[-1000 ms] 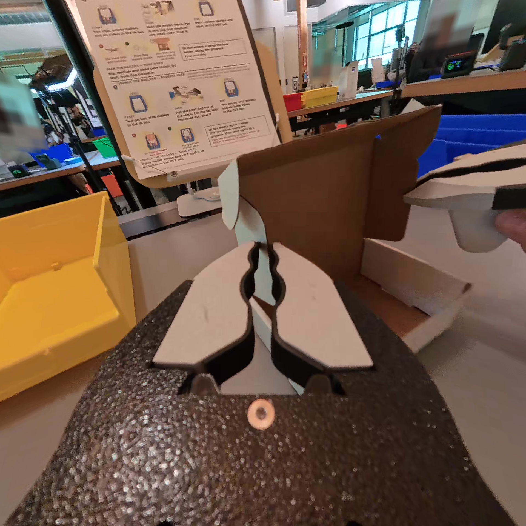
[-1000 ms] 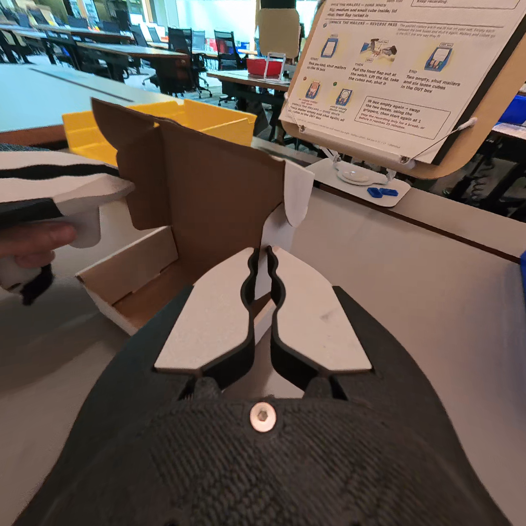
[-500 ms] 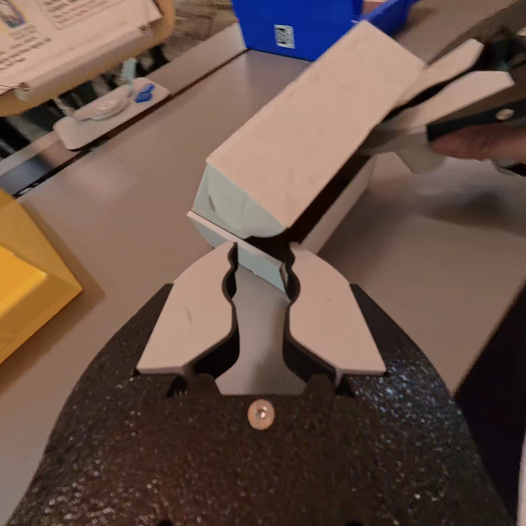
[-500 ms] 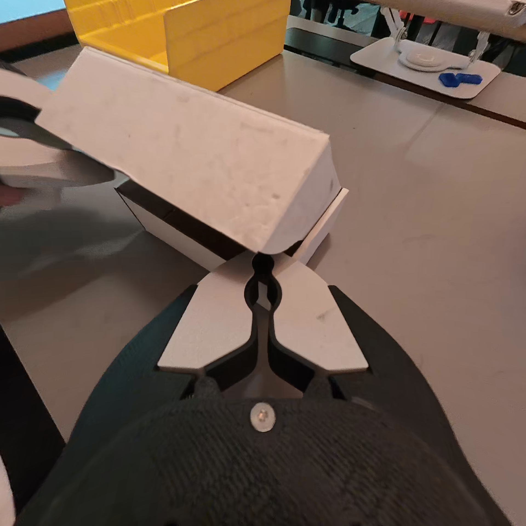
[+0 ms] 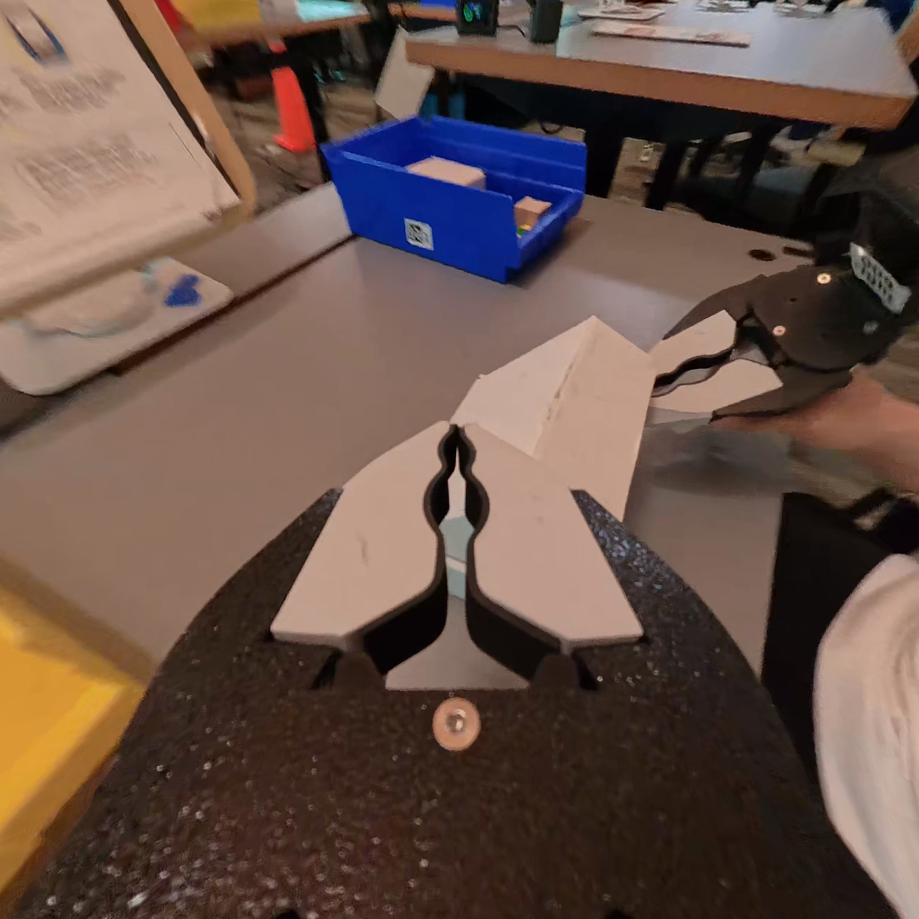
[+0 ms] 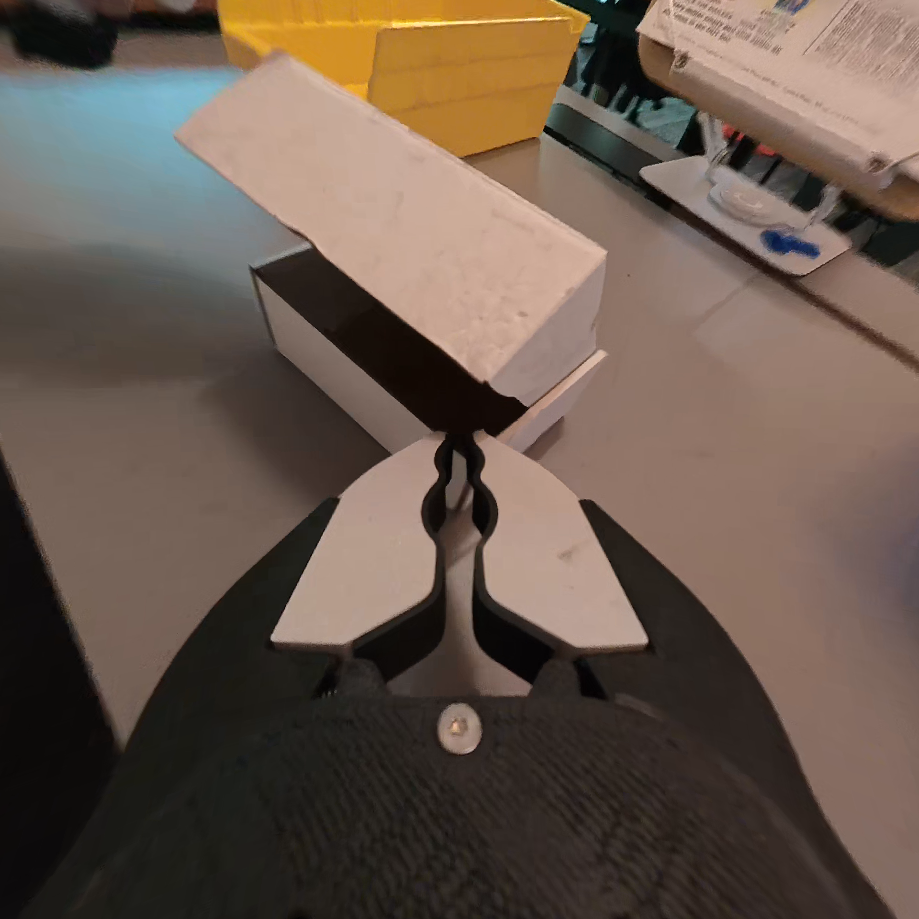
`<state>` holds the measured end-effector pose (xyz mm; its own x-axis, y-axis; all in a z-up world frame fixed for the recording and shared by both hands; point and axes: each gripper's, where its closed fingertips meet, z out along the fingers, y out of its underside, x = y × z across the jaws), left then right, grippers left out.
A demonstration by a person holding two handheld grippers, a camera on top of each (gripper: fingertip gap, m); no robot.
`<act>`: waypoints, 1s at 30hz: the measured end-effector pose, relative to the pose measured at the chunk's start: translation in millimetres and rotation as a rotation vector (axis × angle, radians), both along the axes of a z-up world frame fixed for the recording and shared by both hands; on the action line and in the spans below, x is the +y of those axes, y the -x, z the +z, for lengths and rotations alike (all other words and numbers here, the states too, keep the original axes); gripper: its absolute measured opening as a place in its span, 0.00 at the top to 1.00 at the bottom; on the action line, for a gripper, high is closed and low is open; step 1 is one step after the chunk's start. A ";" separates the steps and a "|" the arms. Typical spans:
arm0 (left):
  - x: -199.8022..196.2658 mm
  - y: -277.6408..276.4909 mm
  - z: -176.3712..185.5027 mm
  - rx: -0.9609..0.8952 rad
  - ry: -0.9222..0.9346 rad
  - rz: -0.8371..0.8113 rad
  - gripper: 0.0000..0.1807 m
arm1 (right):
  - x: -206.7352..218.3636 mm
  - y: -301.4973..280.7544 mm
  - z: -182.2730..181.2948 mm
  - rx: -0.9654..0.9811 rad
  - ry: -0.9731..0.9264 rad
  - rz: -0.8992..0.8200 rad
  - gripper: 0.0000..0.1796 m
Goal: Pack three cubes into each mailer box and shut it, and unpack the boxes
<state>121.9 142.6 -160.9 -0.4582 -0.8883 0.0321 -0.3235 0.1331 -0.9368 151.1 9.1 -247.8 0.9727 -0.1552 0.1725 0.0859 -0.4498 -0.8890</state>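
The mailer (image 6: pixel 398 238) lies on the surface (image 6: pixel 696 447), its lid half lowered. The right gripper (image 6: pixel 460 442) pinches the front flap; the left gripper (image 5: pixel 456 437) fingers are pressed together at the lid corner. The step looks like shutting; next the flap must go in.

Mailer box (image 6: pixel 398 238) interior hidden under lid

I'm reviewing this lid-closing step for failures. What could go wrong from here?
1. The white cardboard mailer box has its lid only partly down, with a dark gap at the front. If pressed unevenly, the front flap may miss its slot.
2. The right gripper and left gripper each pinch a thin side flap, which could crease or slip.
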 end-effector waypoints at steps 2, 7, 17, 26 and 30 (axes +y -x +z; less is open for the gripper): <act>-5.7 -10.7 -16.3 0.128 0.142 -0.034 1.00 | -5.1 -5.5 6.9 -0.163 -0.002 0.001 0.96; -10.4 -10.2 -58.2 0.253 0.199 -0.058 1.00 | -10.6 -5.9 19.8 -0.088 -0.125 0.031 0.77; -24.4 -0.3 -96.4 0.151 -0.282 -0.142 1.00 | -30.3 17.3 17.1 -0.125 0.178 0.265 0.74; -24.6 -1.3 -96.4 0.146 -0.267 -0.110 1.00 | 13.1 -17.7 24.8 -0.126 0.191 0.081 0.87; -24.6 -1.2 -96.2 0.126 -0.219 -0.094 1.00 | 29.5 -37.9 14.5 -0.073 0.235 -0.021 1.00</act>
